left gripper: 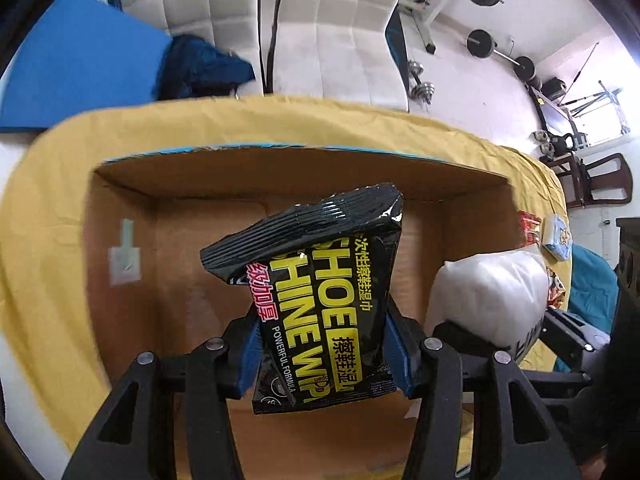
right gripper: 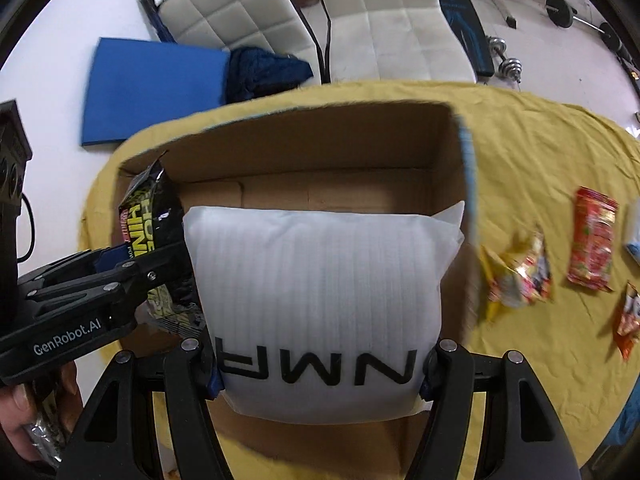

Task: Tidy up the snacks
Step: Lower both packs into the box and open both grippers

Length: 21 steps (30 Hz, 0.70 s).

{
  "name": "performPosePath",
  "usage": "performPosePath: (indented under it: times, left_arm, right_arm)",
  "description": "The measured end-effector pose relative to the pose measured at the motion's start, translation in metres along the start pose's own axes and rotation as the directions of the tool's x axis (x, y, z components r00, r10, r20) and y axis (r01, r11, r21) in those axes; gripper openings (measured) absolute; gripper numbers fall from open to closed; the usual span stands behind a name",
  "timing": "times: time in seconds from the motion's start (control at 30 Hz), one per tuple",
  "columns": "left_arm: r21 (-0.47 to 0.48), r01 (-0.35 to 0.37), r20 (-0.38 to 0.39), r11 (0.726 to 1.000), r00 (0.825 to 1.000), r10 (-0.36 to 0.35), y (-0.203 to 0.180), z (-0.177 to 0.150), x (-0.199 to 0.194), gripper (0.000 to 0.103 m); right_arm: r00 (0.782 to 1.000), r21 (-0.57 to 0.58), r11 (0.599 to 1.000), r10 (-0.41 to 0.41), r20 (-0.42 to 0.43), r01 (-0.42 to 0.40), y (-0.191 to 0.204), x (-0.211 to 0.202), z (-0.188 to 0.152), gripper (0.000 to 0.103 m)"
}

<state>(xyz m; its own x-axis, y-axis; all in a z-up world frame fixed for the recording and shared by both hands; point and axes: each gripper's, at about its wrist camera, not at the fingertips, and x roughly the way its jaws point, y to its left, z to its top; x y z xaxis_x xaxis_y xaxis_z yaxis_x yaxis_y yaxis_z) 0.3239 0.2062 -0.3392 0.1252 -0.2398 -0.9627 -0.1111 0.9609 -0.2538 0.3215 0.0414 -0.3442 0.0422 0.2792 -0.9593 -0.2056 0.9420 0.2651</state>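
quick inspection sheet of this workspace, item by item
surface: table under a yellow cloth, wrinkled.
job's things: open cardboard box, floor bare; black wipes packet and white packet held above it; three snack packets and a light blue pack lie right of the box.
clutter: nothing seen.
grippers: left gripper shut on the black wipes packet; right gripper shut on the white packet.
cables: black cord at the left edge.
surroundings: white chairs, blue mat, dumbbells.
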Motion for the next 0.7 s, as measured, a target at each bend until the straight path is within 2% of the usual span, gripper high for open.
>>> performPosePath:
  times: [0.2, 0.37, 0.47, 0.7]
  left_arm:
    - [-0.002, 0.05, -0.085, 0.999, 0.995, -0.05, 0.018, 0.028, 0.042, 0.05]
    - [0.022, 0.08, -0.148, 0.997, 0.986, -0.076, 0.021, 0.036, 0.069, 0.05]
    - [0.027, 0.1, -0.163, 0.995, 0.982, -0.094, 0.018, 0.038, 0.078, 0.051]
    - [0.025, 0.087, -0.16, 0.996, 0.984, -0.082, 0.018, 0.039, 0.081, 0.052]
  right_arm:
    - [0.996, -0.004, 0.997, -0.074, -0.056, 0.074, 0.006, 0.05, 0.024, 0.07]
    - [0.989, -0.016, 0.991, -0.137, -0.06, 0.136, 0.008, 0.073, 0.036, 0.071]
    - [0.985, -0.011, 0.988, -0.152, -0.086, 0.152, 0.006, 0.083, 0.04, 0.072]
    - [0.982, -0.006, 0.987, -0.161, -0.099, 0.161, 0.006, 0.091, 0.042, 0.074]
